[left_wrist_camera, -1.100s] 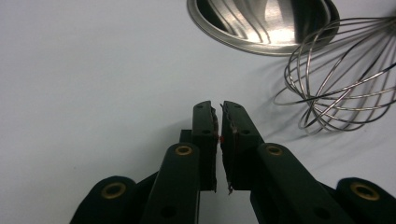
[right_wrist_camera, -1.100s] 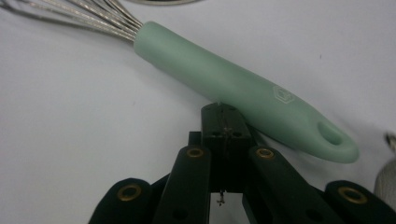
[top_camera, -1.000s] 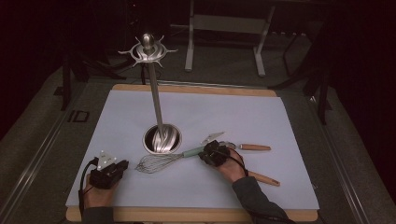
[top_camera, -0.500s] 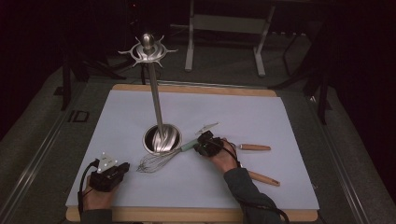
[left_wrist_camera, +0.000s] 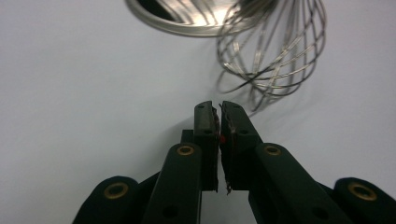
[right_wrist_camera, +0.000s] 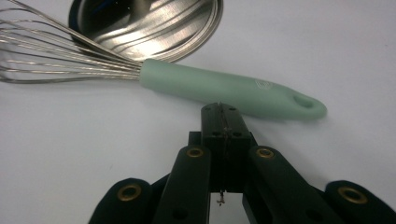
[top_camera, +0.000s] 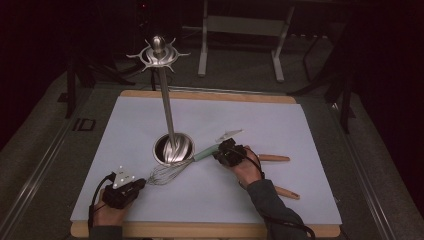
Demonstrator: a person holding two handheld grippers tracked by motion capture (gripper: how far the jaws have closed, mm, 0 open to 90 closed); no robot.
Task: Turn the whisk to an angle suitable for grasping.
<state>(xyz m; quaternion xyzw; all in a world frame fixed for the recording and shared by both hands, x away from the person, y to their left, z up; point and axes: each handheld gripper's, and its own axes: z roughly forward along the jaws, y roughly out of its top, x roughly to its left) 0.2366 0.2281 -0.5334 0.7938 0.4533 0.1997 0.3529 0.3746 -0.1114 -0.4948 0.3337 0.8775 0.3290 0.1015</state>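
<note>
A whisk with a mint-green handle (top_camera: pixel 204 154) lies on the white mat, its wire head (top_camera: pixel 162 175) pointing toward my left gripper. My right gripper (top_camera: pixel 227 152) sits at the end of the handle; in the right gripper view the right gripper (right_wrist_camera: pixel 226 106) is shut and empty, with the handle (right_wrist_camera: pixel 224 88) just beyond its tips. My left gripper (top_camera: pixel 125 189) rests near the front left of the mat. In the left gripper view the left gripper (left_wrist_camera: pixel 217 105) is shut with only a hairline slit, nothing in it, and the wire head (left_wrist_camera: pixel 271 51) lies a little ahead to the right.
A metal stand rises from a round base (top_camera: pixel 172 148) mid-mat to a hooked crown (top_camera: pixel 157 52). Right of my right hand lie two wooden-handled utensils (top_camera: pixel 272 158) (top_camera: pixel 287 192) and a pale spatula blade (top_camera: pixel 230 134). The mat (top_camera: pixel 280 125) covers a wooden board.
My right gripper has shifted slightly up the mat and to the left, closer to the whisk handle's end. The left gripper and the whisk have stayed in place.
</note>
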